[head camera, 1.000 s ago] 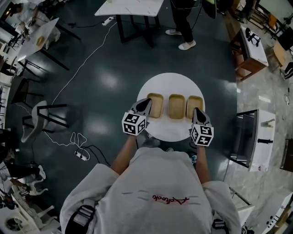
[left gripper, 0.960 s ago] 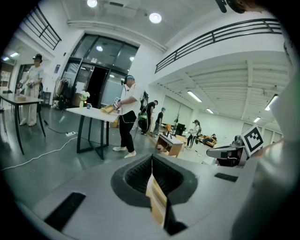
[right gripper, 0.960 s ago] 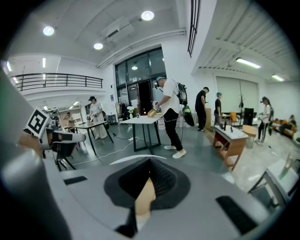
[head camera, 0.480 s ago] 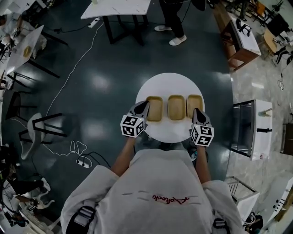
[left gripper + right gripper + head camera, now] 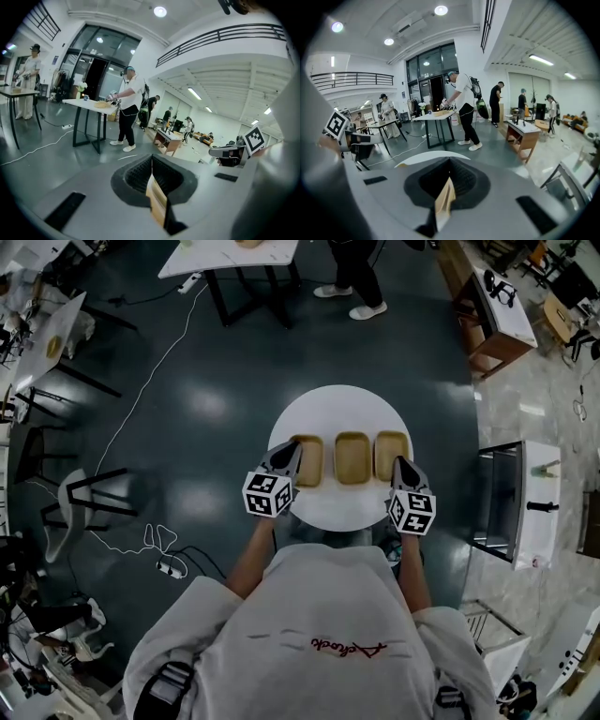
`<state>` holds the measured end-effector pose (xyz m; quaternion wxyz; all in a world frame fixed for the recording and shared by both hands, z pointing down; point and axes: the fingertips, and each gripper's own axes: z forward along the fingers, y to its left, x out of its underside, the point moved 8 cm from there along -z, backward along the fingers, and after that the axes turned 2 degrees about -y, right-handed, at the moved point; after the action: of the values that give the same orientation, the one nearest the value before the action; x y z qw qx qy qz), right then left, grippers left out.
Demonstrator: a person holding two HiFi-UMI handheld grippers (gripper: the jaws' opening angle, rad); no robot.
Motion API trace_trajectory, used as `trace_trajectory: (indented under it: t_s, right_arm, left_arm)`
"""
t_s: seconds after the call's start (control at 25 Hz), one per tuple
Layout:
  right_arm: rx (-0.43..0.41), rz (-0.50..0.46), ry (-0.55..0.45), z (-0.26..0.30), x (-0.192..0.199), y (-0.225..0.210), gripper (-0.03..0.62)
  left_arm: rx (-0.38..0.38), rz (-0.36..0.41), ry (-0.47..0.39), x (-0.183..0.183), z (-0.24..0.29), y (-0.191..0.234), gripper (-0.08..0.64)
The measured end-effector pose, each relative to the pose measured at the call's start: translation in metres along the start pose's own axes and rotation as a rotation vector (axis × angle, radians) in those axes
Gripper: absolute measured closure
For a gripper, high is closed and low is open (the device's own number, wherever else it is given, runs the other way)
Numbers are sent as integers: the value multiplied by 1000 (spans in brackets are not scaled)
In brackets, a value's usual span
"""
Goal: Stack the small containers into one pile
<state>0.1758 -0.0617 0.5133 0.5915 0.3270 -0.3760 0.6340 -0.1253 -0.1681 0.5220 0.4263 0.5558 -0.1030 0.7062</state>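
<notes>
- my left gripper point(image 5: 292, 449) is pressed together, with nothing pinched that i can make out. its tip sits at the outer edge of the left container point(image 5: 309, 461), which lies just ahead and inward of it.
- my right gripper point(image 5: 399, 465) is likewise pressed together, its tip at the near outer corner of the right container point(image 5: 392, 452).
- in each gripper view a tan sliver point(image 5: 157, 202) shows through the slit below the closed jaws. i read it as the container underneath, not a held rim, though i can't be sure.
- the middle container point(image 5: 352, 457) lies between the two grippers and ahead of both. it is close beside its neighbours; i cannot tell if they touch.
- all three lie open side up in one row on the round white surface point(image 5: 342, 407), none nested, so stacking is not yet begun.
- i judge the grippers flank the row so that either end container can be taken first. the jaws must spread before a rim can be pinched.
- risk: a light container may slide on the surface if nudged.
</notes>
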Motion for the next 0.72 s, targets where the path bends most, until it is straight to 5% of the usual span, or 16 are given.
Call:
trace_trajectory:
  t_s: [0.72]
  right_arm:
    - [-55, 13, 141, 33, 33, -78, 572]
  left_arm:
    - [-87, -59, 59, 30, 33, -42, 549]
